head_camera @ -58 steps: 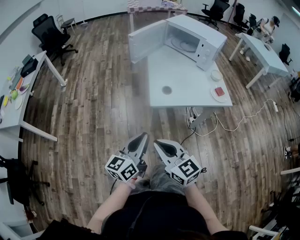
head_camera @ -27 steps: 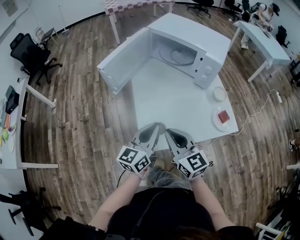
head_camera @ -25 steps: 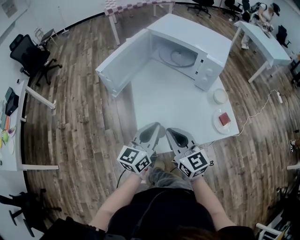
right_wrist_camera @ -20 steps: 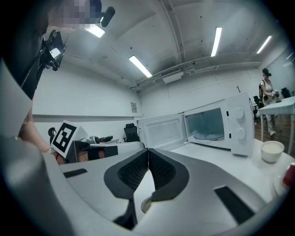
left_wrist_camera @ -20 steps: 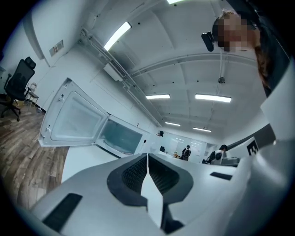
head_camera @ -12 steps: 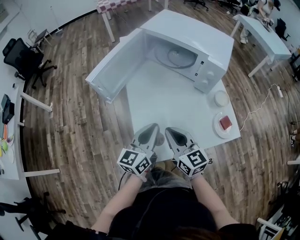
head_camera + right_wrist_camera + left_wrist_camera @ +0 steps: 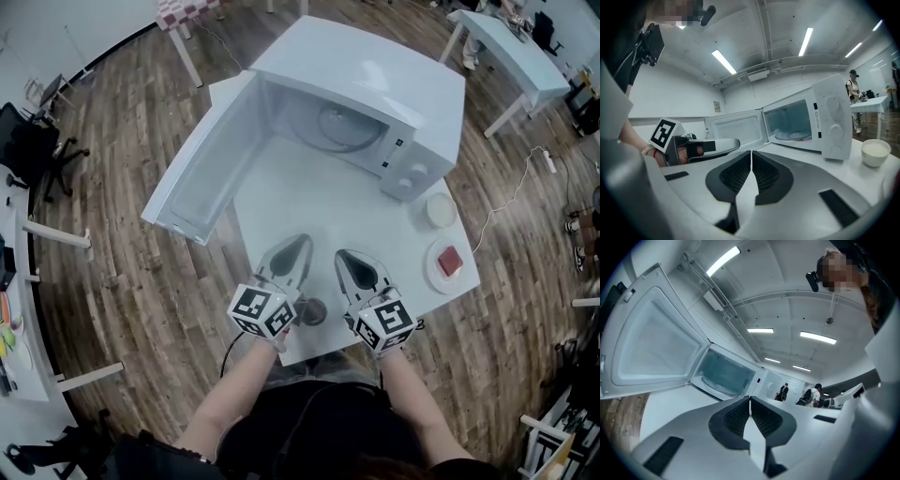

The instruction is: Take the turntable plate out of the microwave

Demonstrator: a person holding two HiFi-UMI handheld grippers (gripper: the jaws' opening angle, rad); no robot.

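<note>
Holding left gripper [image 7: 750, 401] and right gripper [image 7: 751, 154] side by side above the near part of the white rectangular table [image 7: 319, 202], each pair of fingers pressed together on nothing. Ahead of both fingertips, well apart: boxy white microwave oven [image 7: 375, 75], its white door [image 7: 202, 169] swung open beyond and left of the left fingers. Inside the cavity, lying flat: round clear glass turntable plate [image 7: 347, 124]. Right of the right fingers: small white bowl [image 7: 439, 210] and round white plate [image 7: 432, 273] bearing a red block [image 7: 449, 262].
</note>
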